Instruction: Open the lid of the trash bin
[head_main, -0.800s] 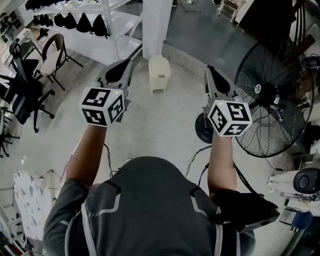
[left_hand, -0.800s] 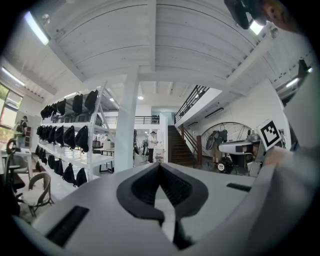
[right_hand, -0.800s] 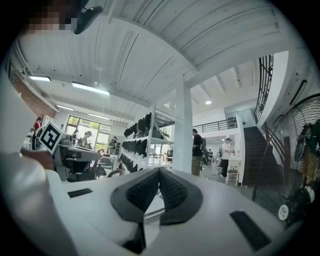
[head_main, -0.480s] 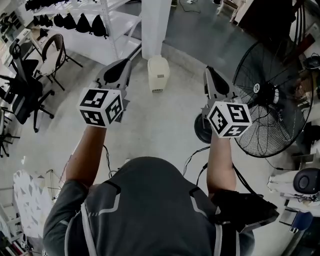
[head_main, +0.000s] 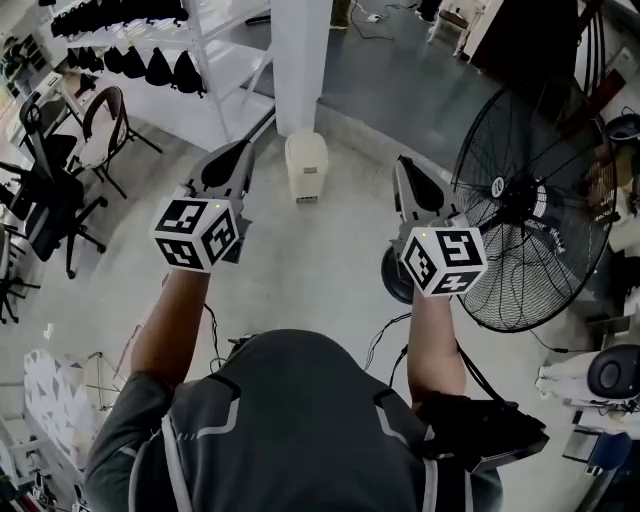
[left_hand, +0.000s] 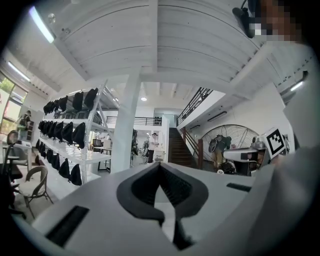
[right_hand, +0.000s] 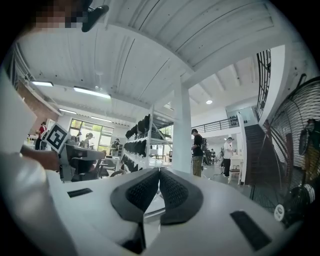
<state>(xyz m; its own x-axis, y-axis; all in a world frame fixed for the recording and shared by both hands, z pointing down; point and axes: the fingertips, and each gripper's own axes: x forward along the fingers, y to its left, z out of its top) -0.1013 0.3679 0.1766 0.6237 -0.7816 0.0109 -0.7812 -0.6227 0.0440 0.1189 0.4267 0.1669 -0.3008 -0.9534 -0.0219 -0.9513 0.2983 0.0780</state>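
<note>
A small cream trash bin (head_main: 306, 165) with its lid down stands on the floor at the foot of a white pillar (head_main: 300, 60). Both grippers are held up in the air short of the bin. The left gripper (head_main: 246, 146) is to the bin's left and the right gripper (head_main: 400, 162) to its right. Neither touches the bin. In the left gripper view the left gripper (left_hand: 159, 164) has its jaws together with nothing between them. The right gripper (right_hand: 159, 170) looks the same in its own view. Both gripper views look level across the hall, and the bin does not show in them.
A large black floor fan (head_main: 530, 215) stands close on the right, its round base (head_main: 393, 275) by the right forearm. A white shelf rack with black bags (head_main: 150, 60) and office chairs (head_main: 50, 200) are on the left. Cables (head_main: 385, 330) trail on the floor. People stand far off.
The head view has shifted, so the bin, both grippers and the fan sit slightly lower and further left in the picture. Both grippers stay raised and shut.
</note>
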